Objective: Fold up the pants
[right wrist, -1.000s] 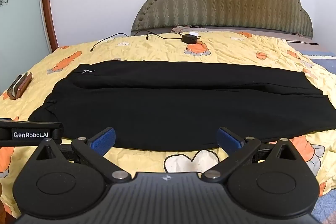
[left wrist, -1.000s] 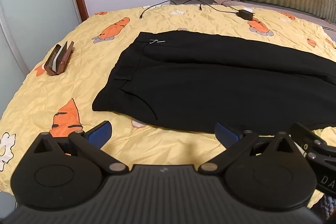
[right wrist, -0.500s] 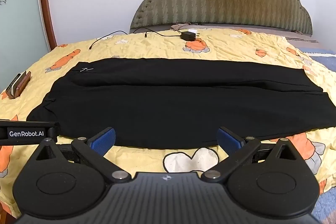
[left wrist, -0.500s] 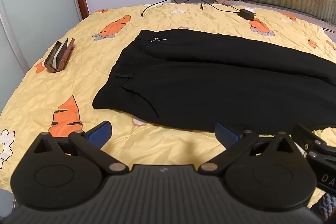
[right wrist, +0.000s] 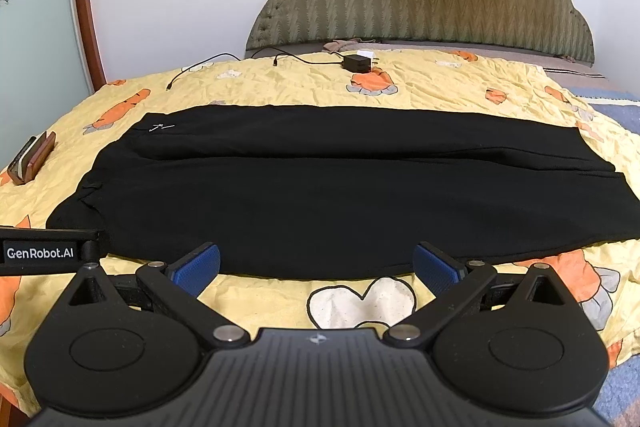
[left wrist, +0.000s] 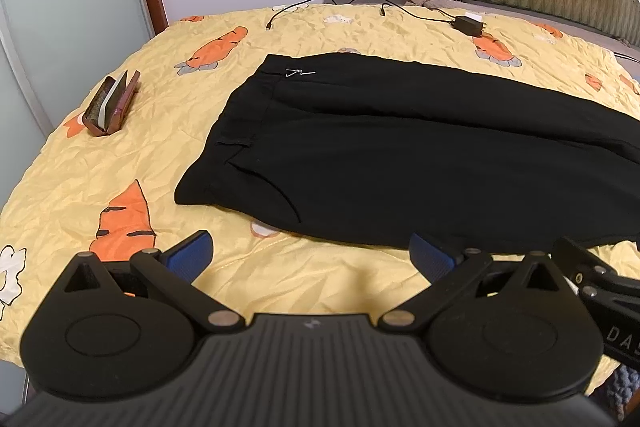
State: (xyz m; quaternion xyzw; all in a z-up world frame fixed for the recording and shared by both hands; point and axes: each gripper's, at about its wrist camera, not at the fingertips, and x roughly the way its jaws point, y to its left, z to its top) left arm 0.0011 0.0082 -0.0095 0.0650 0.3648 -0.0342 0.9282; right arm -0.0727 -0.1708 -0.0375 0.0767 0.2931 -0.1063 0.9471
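Little had shifted since a second earlier: both views sat slightly higher and nearer over the bed, nothing on it displaced.

Bed: yellow carrot-print cover, creased, headboard at the far end.

Pants: black, spread flat across the cover, already doubled leg on leg as far as I could judge; waistband at my left, hems at my right. Cloth looked thin and limp, light, likely to sag and slide when lifted; not fragile. I judged the best holds to be the near waistband corner for the left side and the near hem corner for the right, pinching through both layers so they travel together.

Left gripper: held wide apart, empty, hovering just short of the near edge of the pants.

Right gripper: likewise spread wide, holding nothing, just before the near edge at mid-length.

Case: brown, lying well left of the waistband.

Charger: black, with cable, far side of the bed.

Waist clasp: small metal hook.
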